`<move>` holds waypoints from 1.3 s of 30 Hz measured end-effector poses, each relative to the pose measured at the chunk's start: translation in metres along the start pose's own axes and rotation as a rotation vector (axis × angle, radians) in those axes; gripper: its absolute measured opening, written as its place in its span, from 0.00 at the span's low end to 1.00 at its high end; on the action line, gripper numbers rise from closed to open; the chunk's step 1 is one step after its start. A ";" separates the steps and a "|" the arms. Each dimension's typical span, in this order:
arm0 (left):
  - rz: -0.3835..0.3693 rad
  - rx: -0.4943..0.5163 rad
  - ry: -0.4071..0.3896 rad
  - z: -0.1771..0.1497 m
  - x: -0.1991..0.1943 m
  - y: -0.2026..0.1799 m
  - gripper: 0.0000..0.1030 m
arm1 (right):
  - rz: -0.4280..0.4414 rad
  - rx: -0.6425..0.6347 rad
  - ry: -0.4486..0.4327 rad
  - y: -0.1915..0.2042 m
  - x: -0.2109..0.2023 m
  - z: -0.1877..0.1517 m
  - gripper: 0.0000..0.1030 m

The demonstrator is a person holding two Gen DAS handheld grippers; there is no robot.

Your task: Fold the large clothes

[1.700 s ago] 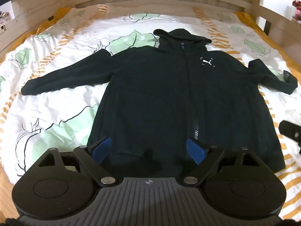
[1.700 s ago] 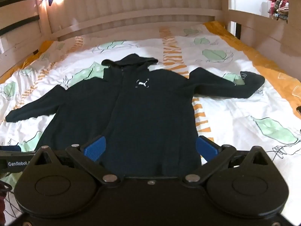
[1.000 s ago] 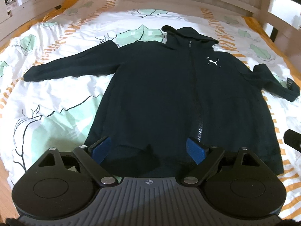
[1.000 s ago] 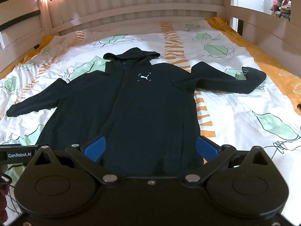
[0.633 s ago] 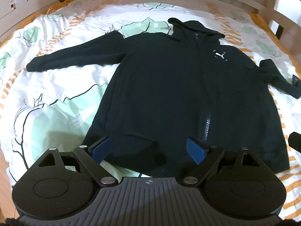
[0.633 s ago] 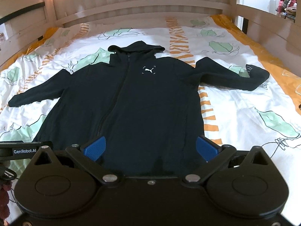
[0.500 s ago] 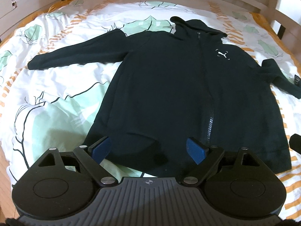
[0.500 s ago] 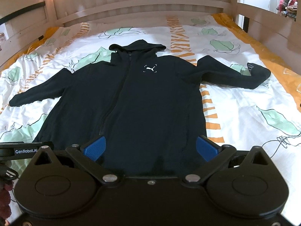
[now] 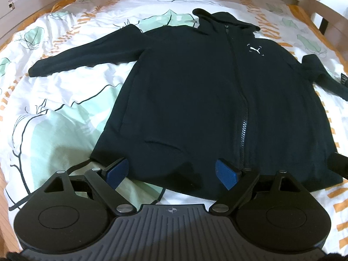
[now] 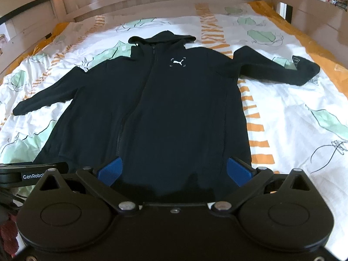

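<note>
On bed sheet point(image 9: 65, 100): 1 black hoodie point(image 9: 206, 100), 2 grippers, left point(image 9: 171, 171) and right point(image 10: 174, 170), jaws released.

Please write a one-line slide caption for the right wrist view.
Open right tongs above the hem of a black zip hoodie lying flat, sleeves out, on a leaf-print bedsheet.

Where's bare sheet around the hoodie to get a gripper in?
Bare bed sheet between the left sleeve and the hoodie hem corner, and below the right sleeve. Crowded at the hem, where left gripper and right gripper hover open.
</note>
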State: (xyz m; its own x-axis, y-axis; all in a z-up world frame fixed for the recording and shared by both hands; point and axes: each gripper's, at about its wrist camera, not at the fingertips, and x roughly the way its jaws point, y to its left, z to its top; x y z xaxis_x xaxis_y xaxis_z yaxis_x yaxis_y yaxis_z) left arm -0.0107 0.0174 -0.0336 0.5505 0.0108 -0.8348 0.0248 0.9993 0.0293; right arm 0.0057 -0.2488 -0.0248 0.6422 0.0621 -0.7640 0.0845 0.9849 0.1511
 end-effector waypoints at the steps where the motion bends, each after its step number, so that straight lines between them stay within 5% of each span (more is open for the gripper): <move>1: 0.001 0.000 0.000 0.000 0.000 0.000 0.85 | 0.001 0.002 0.003 -0.001 0.001 0.000 0.99; 16: 0.001 0.001 0.007 -0.002 0.007 -0.003 0.85 | 0.023 0.038 0.036 -0.007 0.015 -0.003 0.99; 26: -0.071 -0.044 0.005 0.000 0.019 0.003 0.85 | 0.050 0.063 0.044 -0.014 0.031 -0.006 0.99; 39: -0.071 0.009 -0.126 0.022 0.033 -0.001 0.85 | 0.048 0.108 -0.057 -0.039 0.048 0.004 0.99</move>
State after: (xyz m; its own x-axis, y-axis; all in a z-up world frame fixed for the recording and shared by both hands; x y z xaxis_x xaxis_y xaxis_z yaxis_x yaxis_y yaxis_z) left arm 0.0258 0.0160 -0.0485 0.6473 -0.0649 -0.7595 0.0748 0.9970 -0.0214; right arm 0.0359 -0.2846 -0.0645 0.6894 0.0967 -0.7179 0.1320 0.9577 0.2557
